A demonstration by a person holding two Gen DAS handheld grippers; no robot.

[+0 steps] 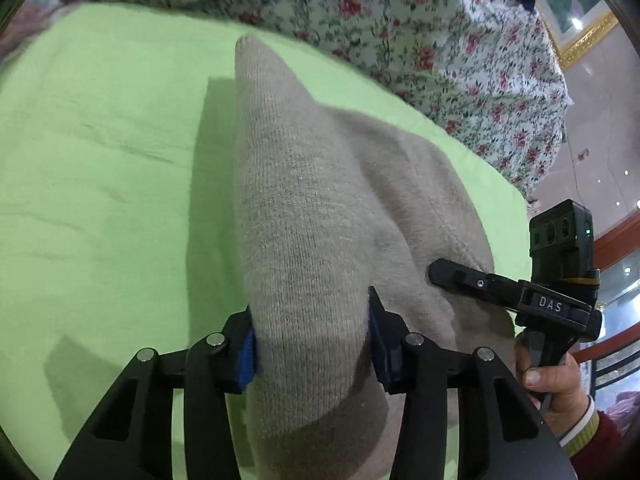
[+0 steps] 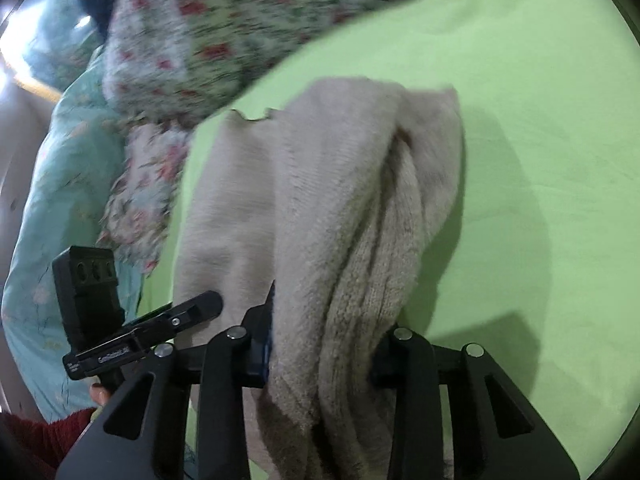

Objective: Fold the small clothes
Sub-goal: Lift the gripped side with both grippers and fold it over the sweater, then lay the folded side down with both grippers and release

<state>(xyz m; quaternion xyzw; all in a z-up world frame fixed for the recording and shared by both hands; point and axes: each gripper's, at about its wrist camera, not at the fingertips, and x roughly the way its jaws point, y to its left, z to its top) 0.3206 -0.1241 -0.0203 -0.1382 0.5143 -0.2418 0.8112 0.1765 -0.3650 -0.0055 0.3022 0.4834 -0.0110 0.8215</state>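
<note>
A beige knit garment [image 1: 304, 200] lies bunched on a light green sheet [image 1: 100, 140]. My left gripper [image 1: 312, 320] is shut on a thick fold of it, the blue pads pressing from both sides. One finger [image 1: 460, 278] of the other gripper touches the garment's right edge in this view. In the right wrist view the garment [image 2: 320, 184] hangs in folds between the fingers of my right gripper [image 2: 324, 336], which is shut on it. The left gripper's finger [image 2: 200, 306] shows at the garment's left side.
A floral cloth [image 1: 400, 20] borders the green sheet at the back and is blurred in the right wrist view [image 2: 192, 40]. A pale blue quilt [image 2: 60, 180] lies at the left. A hand [image 1: 552, 376] with a red sleeve holds the right gripper. Open green sheet [image 2: 540, 160] lies right of the garment.
</note>
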